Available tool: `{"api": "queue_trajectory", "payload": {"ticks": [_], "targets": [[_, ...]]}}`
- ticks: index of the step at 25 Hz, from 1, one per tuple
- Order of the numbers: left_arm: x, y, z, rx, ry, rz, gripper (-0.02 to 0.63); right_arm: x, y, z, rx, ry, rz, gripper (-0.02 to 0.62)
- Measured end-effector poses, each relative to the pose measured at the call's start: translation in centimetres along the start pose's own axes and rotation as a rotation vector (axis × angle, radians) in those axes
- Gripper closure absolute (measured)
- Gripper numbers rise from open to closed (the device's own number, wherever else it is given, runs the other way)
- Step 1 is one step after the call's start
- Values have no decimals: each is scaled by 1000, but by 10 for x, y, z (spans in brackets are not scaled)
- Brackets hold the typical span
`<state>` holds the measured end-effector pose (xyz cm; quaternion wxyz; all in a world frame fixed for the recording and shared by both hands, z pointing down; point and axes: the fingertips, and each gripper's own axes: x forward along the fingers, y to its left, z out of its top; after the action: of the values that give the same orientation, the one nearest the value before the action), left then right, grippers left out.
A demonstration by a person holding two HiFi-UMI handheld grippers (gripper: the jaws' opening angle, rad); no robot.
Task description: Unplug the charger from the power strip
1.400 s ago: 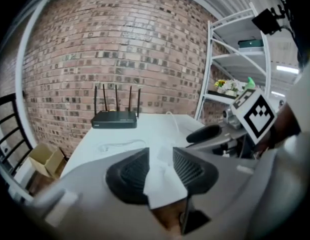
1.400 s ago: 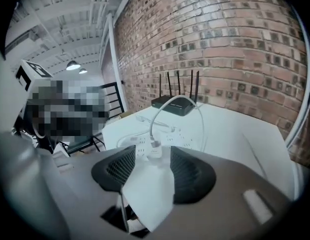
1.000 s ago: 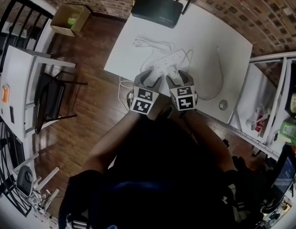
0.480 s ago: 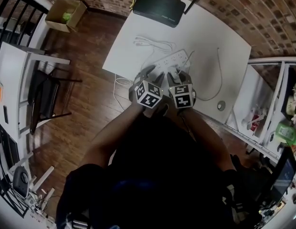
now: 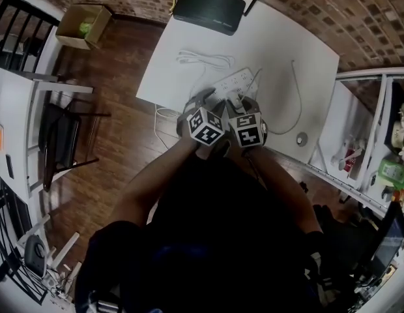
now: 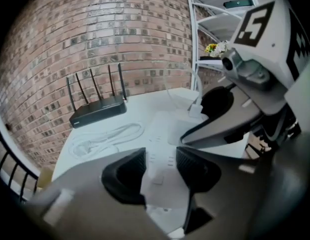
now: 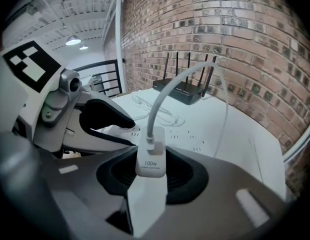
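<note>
A white power strip (image 5: 237, 81) lies on the white table (image 5: 287, 44). Its near end sits between my left gripper's (image 6: 159, 171) black pads, which press on its two sides. A white charger (image 7: 151, 160) marked 100W stands plugged in the strip (image 7: 192, 134), its white cable (image 7: 167, 86) arching up and away. My right gripper (image 7: 151, 178) has just been closing; its pads now clamp the charger from both sides. In the head view both grippers (image 5: 205, 100) (image 5: 240, 104) stand side by side at the table's near edge, over the strip.
A black router (image 5: 208, 8) with antennas stands at the table's far edge. A coiled white cord (image 5: 202, 59) lies left of the strip. The charger's cable (image 5: 294, 96) loops across the right of the table. A brick wall (image 7: 235, 29) stands behind, and white shelves (image 5: 365, 122) at right.
The left gripper has rolled, come down and drawn close beside the right one, onto the strip's near end. The right gripper has kept its place at the charger.
</note>
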<state>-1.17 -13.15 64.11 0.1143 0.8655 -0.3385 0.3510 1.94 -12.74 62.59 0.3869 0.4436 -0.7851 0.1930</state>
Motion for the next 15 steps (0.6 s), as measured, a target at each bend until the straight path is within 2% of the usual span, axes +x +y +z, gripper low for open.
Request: {"api": "queue_trajectory", "payload": {"ticks": [3, 6, 15], "targets": [[5, -5, -4, 1, 28, -29, 436, -1, 0, 0, 10, -3, -1, 456], [6, -5, -4, -34, 32, -50, 453, 0, 0, 2, 15, -10, -2, 456], [6, -5, -5, -53, 22, -74, 449, -3, -1, 5, 24, -23, -7, 457]]}}
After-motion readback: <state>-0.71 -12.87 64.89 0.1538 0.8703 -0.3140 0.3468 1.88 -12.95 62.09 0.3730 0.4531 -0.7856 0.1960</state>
